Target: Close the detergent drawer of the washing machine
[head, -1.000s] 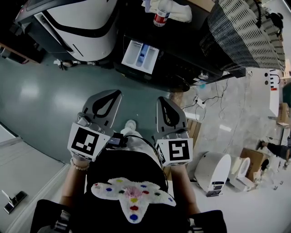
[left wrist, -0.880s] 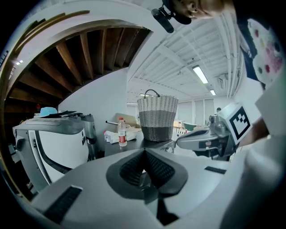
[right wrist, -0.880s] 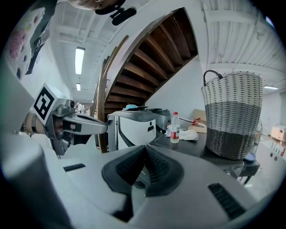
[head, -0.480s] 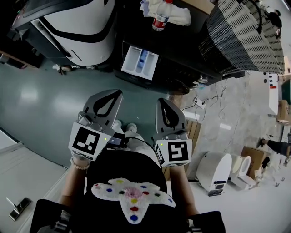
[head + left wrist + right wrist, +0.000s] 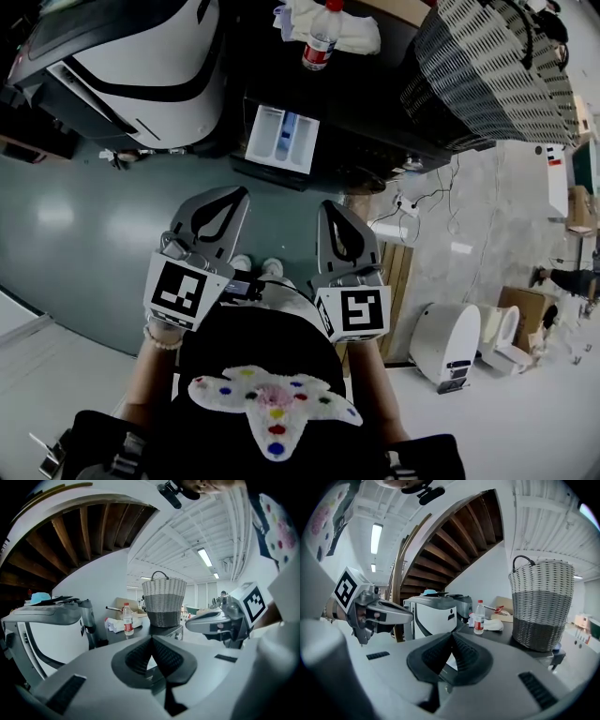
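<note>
- The left gripper [image 5: 223,202] had its jaws closed together with nothing between them, as its own view showed [image 5: 152,641]
- The right gripper [image 5: 339,221] was likewise closed and empty, its pads meeting along 1 seam [image 5: 451,640]
- Both grippers sat side by side, near each other but apart, in front of the person's dark top [image 5: 262,356]
- The detergent drawer [image 5: 281,139] stood pulled out from the front of the dark washing machine [image 5: 375,122], with its white and blue compartments showing
- The drawer lay beyond the 2 grippers and well apart from both
- On top of the washing machine stood 1 plastic bottle [image 5: 321,39] with a red label, just beside a white cloth [image 5: 361,33], and 1 woven basket [image 5: 487,66] to the right
- A white and grey machine [image 5: 141,66] stood left of the washing machine on the green floor [image 5: 75,216]
</note>
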A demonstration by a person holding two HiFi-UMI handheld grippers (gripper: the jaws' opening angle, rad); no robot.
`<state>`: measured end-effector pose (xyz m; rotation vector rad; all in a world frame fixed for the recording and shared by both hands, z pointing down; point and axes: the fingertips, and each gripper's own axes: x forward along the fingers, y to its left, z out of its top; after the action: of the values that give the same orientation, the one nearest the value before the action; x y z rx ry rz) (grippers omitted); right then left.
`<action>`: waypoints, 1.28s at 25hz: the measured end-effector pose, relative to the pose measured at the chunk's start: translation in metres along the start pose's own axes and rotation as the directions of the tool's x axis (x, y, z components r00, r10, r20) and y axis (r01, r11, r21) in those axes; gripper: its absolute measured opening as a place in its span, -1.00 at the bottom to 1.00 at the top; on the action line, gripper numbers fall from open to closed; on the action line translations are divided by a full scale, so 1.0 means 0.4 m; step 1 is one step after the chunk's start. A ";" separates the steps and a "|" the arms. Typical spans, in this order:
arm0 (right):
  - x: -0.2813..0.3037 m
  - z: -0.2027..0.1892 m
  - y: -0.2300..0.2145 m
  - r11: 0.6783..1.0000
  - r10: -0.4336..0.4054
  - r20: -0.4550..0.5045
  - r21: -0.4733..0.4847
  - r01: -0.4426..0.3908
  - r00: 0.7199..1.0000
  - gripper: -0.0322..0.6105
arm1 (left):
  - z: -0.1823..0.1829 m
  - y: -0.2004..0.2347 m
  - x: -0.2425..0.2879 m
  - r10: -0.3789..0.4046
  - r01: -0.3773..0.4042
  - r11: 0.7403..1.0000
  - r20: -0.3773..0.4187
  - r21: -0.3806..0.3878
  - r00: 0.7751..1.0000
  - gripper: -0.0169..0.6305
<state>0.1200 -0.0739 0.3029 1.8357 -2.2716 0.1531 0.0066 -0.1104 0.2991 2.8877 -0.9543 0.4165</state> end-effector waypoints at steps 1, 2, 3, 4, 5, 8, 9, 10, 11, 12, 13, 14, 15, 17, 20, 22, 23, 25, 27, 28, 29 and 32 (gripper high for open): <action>0.003 -0.001 0.002 1.000 -0.001 0.000 0.002 0.001 1.000 -0.89 | -0.004 0.004 0.003 -0.001 0.001 1.000 -0.005 0.001 1.000 -0.92; 0.006 -0.001 0.006 1.000 0.001 0.000 0.007 -0.001 1.000 -0.89 | -0.006 0.007 0.005 -0.002 0.002 1.000 -0.006 -0.002 1.000 -0.92; 0.010 -0.003 0.010 1.000 0.007 -0.002 0.014 -0.007 1.000 -0.88 | -0.008 0.011 0.005 -0.002 0.002 1.000 -0.004 -0.009 1.000 -0.91; 0.014 -0.005 0.014 1.000 0.014 -0.007 0.020 -0.014 1.000 -0.70 | -0.010 0.014 0.006 -0.003 0.003 1.000 -0.001 -0.017 1.000 -0.90; 0.018 -0.008 0.019 1.000 0.019 -0.013 0.023 -0.019 1.000 -0.57 | -0.010 0.017 0.006 -0.004 0.004 1.000 0.003 -0.023 1.000 -0.81; 0.026 -0.016 0.023 0.999 0.021 -0.023 0.028 -0.021 1.000 -0.48 | -0.009 0.028 0.010 -0.004 0.004 1.000 0.014 -0.027 1.000 -0.52; 0.028 -0.021 0.022 0.999 0.019 -0.026 0.033 -0.018 0.999 -0.47 | -0.015 0.033 0.011 0.002 -0.001 1.000 0.009 -0.027 1.000 -0.51; 0.030 -0.029 0.019 0.999 0.015 -0.031 0.039 -0.014 0.999 -0.46 | -0.023 0.039 0.013 0.009 -0.009 0.999 0.001 -0.031 1.000 -0.50; 0.031 -0.038 0.017 0.999 0.011 -0.037 0.044 -0.009 0.999 -0.46 | -0.031 0.045 0.014 0.016 -0.016 0.999 -0.006 -0.038 1.000 -0.50; 0.032 -0.045 0.014 0.999 0.008 -0.045 0.043 -0.006 0.999 -0.46 | -0.038 0.051 0.015 0.022 -0.022 0.999 -0.010 -0.047 1.000 -0.49; 0.033 -0.051 0.013 0.999 0.007 -0.054 0.037 -0.005 0.999 -0.46 | -0.043 0.055 0.017 0.026 -0.027 0.998 -0.013 -0.055 1.000 -0.49; 0.034 -0.059 0.011 0.999 0.006 -0.063 0.036 -0.003 0.998 -0.46 | -0.049 0.059 0.019 0.029 -0.030 0.998 -0.016 -0.059 0.999 -0.49; 0.036 -0.071 0.010 0.999 0.005 -0.073 0.038 -0.002 0.997 -0.46 | -0.056 0.063 0.021 0.031 -0.032 0.998 -0.021 -0.060 0.999 -0.48; 0.040 -0.092 0.008 0.999 0.006 -0.093 0.035 -0.003 0.996 -0.46 | -0.073 0.068 0.027 0.034 -0.036 0.998 -0.034 -0.056 0.999 -0.48; 0.050 -0.133 0.003 0.999 0.008 -0.127 0.037 -0.003 0.992 -0.46 | -0.107 0.085 0.039 0.052 -0.055 0.997 -0.055 -0.060 0.997 -0.48; 0.059 -0.166 0.002 0.999 0.010 -0.152 0.048 -0.003 0.988 -0.46 | -0.139 0.100 0.048 0.069 -0.074 0.995 -0.078 -0.061 0.995 -0.45; 0.064 -0.182 0.003 0.999 0.012 -0.163 0.050 -0.004 0.987 -0.46 | -0.156 0.107 0.052 0.075 -0.081 0.995 -0.091 -0.059 0.993 -0.45; 0.077 -0.213 0.005 0.999 0.014 -0.181 0.050 -0.005 0.983 -0.46 | -0.187 0.120 0.059 0.086 -0.093 0.994 -0.110 -0.058 0.990 -0.43; 0.091 -0.247 0.004 0.999 0.010 -0.195 0.051 0.000 0.981 -0.46 | -0.214 0.132 0.068 0.093 -0.102 0.993 -0.118 -0.066 0.989 -0.41; 0.098 -0.266 0.003 0.999 0.006 -0.204 0.053 0.004 0.979 -0.46 | -0.227 0.136 0.074 0.095 -0.104 0.992 -0.121 -0.072 0.988 -0.40; 0.104 -0.285 0.001 0.998 0.003 -0.213 0.056 0.009 0.977 -0.46 | -0.241 0.140 0.081 0.096 -0.106 0.991 -0.124 -0.075 0.988 -0.40; 0.126 -0.340 -0.003 0.998 -0.007 -0.241 0.063 0.023 0.971 -0.46 | -0.282 0.151 0.101 0.098 -0.109 0.991 -0.139 -0.074 0.986 -0.38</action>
<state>0.1252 -0.0930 0.4466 1.7575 -2.1082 0.4285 -0.0244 -0.1649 0.4177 2.7070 -1.0749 0.5591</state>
